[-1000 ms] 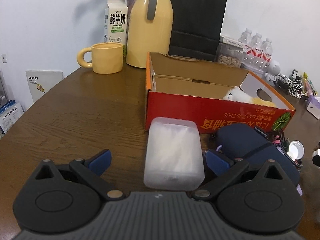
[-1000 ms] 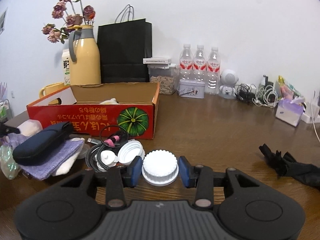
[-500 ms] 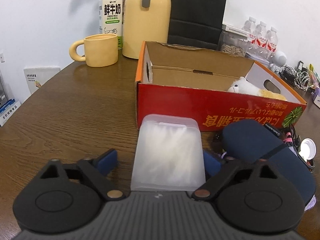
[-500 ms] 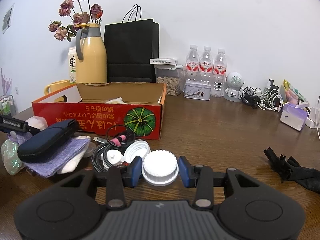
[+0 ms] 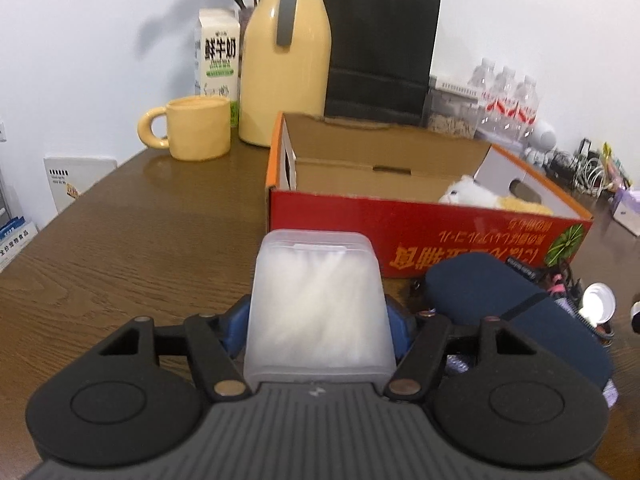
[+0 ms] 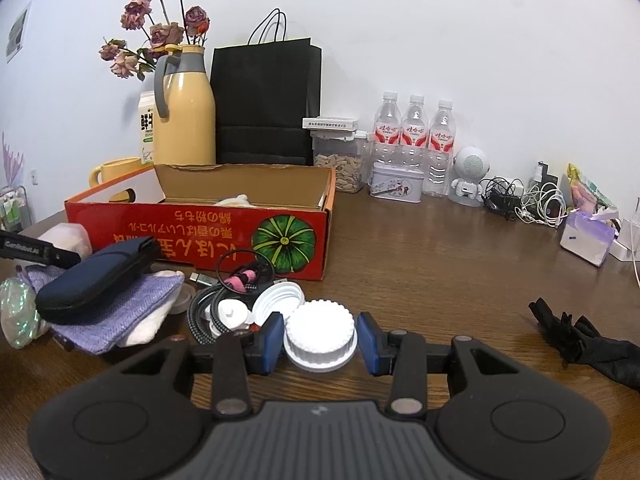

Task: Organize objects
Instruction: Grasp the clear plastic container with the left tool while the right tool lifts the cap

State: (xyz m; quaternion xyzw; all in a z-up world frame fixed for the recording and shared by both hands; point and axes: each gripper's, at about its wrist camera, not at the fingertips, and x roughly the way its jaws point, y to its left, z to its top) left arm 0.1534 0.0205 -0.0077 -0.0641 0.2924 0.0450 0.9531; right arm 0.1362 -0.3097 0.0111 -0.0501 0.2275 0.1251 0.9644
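My left gripper (image 5: 316, 326) is shut on a frosted plastic box (image 5: 318, 304) of cotton swabs and holds it above the table, in front of the red cardboard box (image 5: 420, 236). A plush toy (image 5: 472, 196) lies in the red box's right end. My right gripper (image 6: 320, 344) holds a white ribbed cap (image 6: 320, 334) between its blue pads; the pads touch its sides. The red box (image 6: 208, 232) also shows in the right wrist view at the left, with the left gripper (image 6: 36, 252) in front of it.
A navy case (image 6: 96, 276) lies on a purple cloth (image 6: 116, 312) beside cables and white lids (image 6: 280, 300). A yellow mug (image 5: 196, 128), milk carton (image 5: 218, 64), thermos (image 5: 286, 52) and black bag (image 5: 376, 52) stand behind the box. Black gloves (image 6: 580, 340) lie at the right.
My left gripper has closed on the swab box and lifted it off the table. My right gripper has risen a little with the white cap between its pads.
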